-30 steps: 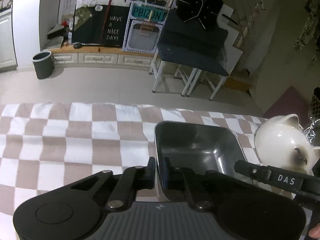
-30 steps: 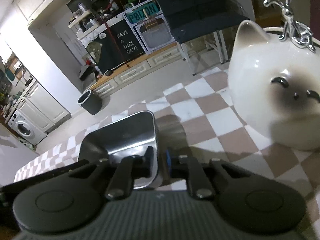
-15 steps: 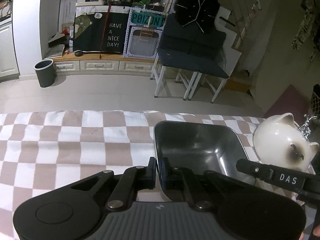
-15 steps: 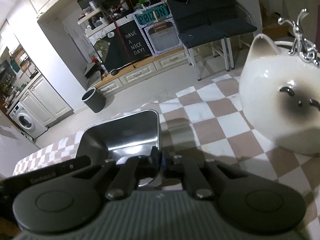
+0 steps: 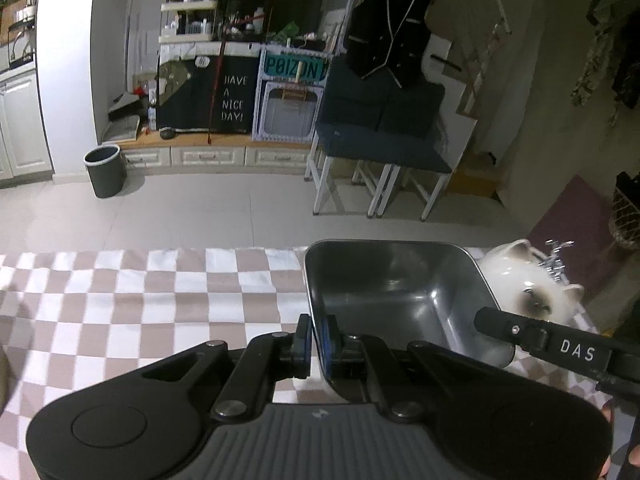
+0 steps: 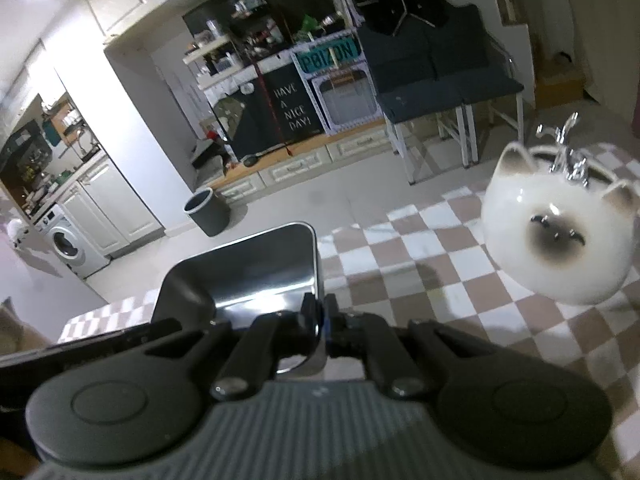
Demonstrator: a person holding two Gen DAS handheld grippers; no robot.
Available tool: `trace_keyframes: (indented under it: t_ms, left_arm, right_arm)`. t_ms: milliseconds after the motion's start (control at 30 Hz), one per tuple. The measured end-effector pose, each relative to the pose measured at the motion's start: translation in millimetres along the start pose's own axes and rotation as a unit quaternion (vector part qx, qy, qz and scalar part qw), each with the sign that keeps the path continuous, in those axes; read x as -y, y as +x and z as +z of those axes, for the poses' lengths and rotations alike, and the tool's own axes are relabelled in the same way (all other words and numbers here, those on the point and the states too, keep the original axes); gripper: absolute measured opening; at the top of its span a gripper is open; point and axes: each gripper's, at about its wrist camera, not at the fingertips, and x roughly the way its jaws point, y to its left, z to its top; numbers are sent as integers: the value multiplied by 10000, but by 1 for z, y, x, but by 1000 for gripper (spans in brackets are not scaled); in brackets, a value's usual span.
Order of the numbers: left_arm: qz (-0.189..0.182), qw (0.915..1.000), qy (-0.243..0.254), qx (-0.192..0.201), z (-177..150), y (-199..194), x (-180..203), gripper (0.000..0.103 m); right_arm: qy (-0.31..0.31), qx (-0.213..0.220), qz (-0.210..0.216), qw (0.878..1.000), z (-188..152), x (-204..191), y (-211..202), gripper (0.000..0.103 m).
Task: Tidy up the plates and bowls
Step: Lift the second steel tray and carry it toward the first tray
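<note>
Between both jaws — steel tray point(image 5: 394, 280), left rim pinched leftward, right rim pinched rightward — aloft.

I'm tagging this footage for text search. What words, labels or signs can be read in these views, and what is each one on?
"HAVE A NICE DAY!" on the black banner against the far wall.
"POIZON" on the teal sign above the white-framed box.
"DAS" on the right gripper's finger, seen from the left wrist.
Labels on the shelf bottles are too small to read.
</note>
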Motion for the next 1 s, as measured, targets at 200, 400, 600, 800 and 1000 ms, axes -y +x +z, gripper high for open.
trace_keyframes:
  t_ms: [200, 400, 600, 800, 1000]
  left_arm:
    - [-84, 9998, 137, 136, -12, -48, 8, 7]
    - [-255, 9995, 68, 197, -34, -88, 14, 9]
    - [-422, 9989, -8, 226, -62, -119, 21, 9]
    - [-602, 9979, -24, 234, -93, -139, 28, 10]
    - [-750, 9970, 165, 133, -126, -151, 45, 12]
  right_arm:
    - [-138, 124, 118, 9998, -6, -11, -44, 5]
    - [-173, 140, 173, 9996, -29, -9, -80, 5]
    - [-241, 136, 181, 9995, -49, -6, -111, 5]
    - [-245, 181, 192, 9994, -66, 1, -137, 5]
    - [-224, 77, 68, 9997, -84, 13, -151, 5]
